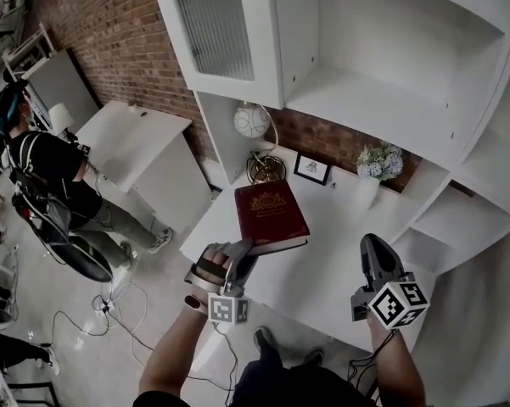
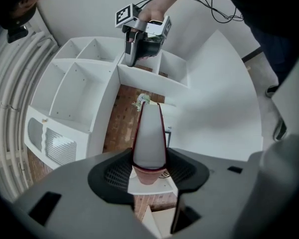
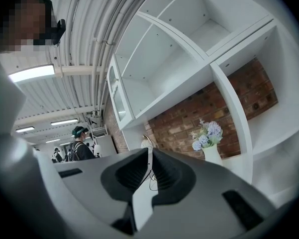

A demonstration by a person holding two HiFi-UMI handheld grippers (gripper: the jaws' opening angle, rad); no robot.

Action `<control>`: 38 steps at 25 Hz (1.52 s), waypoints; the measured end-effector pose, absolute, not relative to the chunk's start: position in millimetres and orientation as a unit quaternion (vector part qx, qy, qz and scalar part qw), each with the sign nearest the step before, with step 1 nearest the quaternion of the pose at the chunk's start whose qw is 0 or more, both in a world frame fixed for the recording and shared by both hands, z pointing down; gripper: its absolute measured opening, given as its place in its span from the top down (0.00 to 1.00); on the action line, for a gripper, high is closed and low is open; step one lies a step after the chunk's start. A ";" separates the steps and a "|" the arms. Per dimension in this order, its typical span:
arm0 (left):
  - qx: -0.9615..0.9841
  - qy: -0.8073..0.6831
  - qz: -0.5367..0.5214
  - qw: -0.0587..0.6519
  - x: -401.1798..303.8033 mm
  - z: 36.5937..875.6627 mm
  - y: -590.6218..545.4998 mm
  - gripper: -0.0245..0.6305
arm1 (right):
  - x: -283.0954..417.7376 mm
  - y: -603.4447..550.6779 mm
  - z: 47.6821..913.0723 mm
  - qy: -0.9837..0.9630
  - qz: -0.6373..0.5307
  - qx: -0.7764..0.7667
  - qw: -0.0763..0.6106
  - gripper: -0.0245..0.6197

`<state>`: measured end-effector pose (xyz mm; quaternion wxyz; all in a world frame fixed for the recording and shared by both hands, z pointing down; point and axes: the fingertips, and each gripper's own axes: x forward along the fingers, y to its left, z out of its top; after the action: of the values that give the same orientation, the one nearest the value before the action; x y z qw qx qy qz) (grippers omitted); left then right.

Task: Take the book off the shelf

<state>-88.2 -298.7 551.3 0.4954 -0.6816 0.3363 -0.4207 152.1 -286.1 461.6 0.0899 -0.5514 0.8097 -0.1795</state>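
A dark red book [image 1: 270, 216] with a gold emblem on its cover is held flat above the white desk top [image 1: 339, 270], in front of the shelf unit [image 1: 382, 83]. My left gripper [image 1: 244, 250] is shut on its near edge. In the left gripper view the book's [image 2: 149, 133] pale page edge stands between the pads of that gripper [image 2: 149, 166]. My right gripper [image 1: 375, 265] hovers to the right of the book, shut, with nothing in it. In its own view my right gripper [image 3: 150, 156] shows only a thin slit between its jaws.
On the desk's back stand a globe lamp [image 1: 252, 121], a small picture frame [image 1: 312, 169] and a vase of pale flowers [image 1: 378, 164]. The shelf compartments above hold nothing. A person [image 1: 51, 185] stands at the far left; cables [image 1: 110, 312] lie on the floor.
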 end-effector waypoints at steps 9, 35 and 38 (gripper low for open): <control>-0.712 0.282 -0.436 0.473 -104.8 610.2 -306.2 0.64 | 128.9 -291.6 466.7 0.797 -0.181 -0.570 0.083 0.92; -0.764 0.241 -0.454 0.390 -144.2 729.8 -332.2 0.63 | 72.0 -322.1 484.8 0.785 -0.183 -0.590 0.039 0.92; -0.774 0.221 -0.487 0.338 -151.5 749.8 -328.0 0.57 | 60.1 -325.3 486.5 0.791 -0.182 -0.582 0.034 0.92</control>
<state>-151.5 -328.0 749.8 0.3380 -0.7745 0.2207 -0.4871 60.1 -325.3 486.5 0.0340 -0.5824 0.7914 -0.1824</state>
